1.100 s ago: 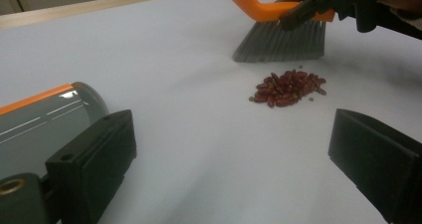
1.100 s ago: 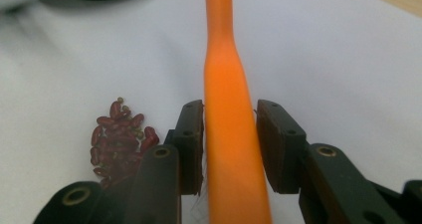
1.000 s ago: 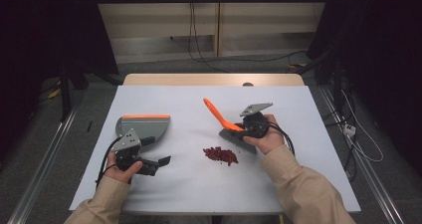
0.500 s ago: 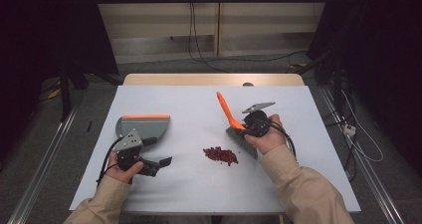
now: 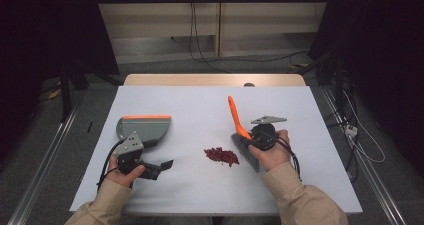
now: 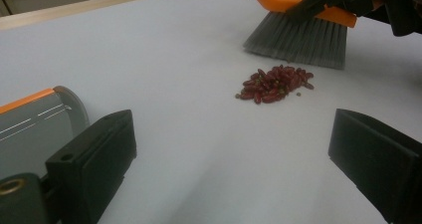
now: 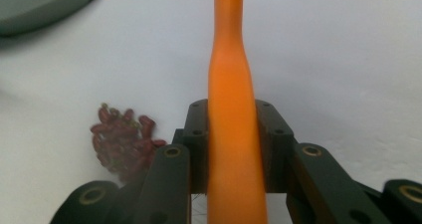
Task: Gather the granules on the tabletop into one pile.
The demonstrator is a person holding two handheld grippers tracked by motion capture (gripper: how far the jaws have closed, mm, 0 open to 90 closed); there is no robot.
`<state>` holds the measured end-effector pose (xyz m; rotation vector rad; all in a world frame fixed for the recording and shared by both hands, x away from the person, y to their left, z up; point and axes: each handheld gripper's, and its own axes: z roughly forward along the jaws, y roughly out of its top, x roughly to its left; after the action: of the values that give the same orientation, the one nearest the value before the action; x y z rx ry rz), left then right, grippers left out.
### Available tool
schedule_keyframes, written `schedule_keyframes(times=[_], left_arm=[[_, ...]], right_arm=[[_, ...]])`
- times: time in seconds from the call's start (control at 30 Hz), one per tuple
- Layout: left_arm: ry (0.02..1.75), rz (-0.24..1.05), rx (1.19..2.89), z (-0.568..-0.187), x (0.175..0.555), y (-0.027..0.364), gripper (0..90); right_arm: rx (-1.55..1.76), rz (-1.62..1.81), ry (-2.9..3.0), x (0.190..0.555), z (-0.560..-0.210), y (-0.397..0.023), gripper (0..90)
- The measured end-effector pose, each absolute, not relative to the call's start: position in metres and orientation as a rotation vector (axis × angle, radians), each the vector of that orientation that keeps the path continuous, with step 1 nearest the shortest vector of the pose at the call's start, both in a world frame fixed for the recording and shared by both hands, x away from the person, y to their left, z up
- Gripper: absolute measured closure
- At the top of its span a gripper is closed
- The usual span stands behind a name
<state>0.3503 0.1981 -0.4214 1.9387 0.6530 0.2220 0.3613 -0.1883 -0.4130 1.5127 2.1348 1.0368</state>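
Dustpan of grey plastic with an orange front lip (image 5: pixel 145 126) lies flat on the white tabletop (image 5: pixel 190 105), nothing visible in its tray, just ahead of the left gripper (image 5: pixel 162 164), whose jaws stand wide apart with nothing between them. A small heap of dark red beans (image 5: pixel 221 156), glossy and oblong, sits on the bare surface between the two tools, ahead of the left gripper's open jaws in the left gripper view. The right gripper (image 7: pixel 231 134) is clamped on the smooth orange plastic handle of a hand brush (image 5: pixel 235 117); its grey bristles (image 6: pixel 298 37) rest on the table just beside the beans, on their far side from the left gripper.
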Motion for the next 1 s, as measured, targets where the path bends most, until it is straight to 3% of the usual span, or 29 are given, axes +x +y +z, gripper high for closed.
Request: schedule_keyframes(times=[0.37, 1.0], left_arm=[[0.658, 0.226, 1.942, -0.421, 0.351, 0.202, 4.7], [0.679, 0.226, 1.939, -0.422, 0.352, 0.202, 4.7]], right_arm=[[1.450, 1.023, 2.122, 0.371, -0.415, -0.148, 71.5], [1.422, 1.078, 2.117, 0.381, -0.418, -0.141, 71.4]])
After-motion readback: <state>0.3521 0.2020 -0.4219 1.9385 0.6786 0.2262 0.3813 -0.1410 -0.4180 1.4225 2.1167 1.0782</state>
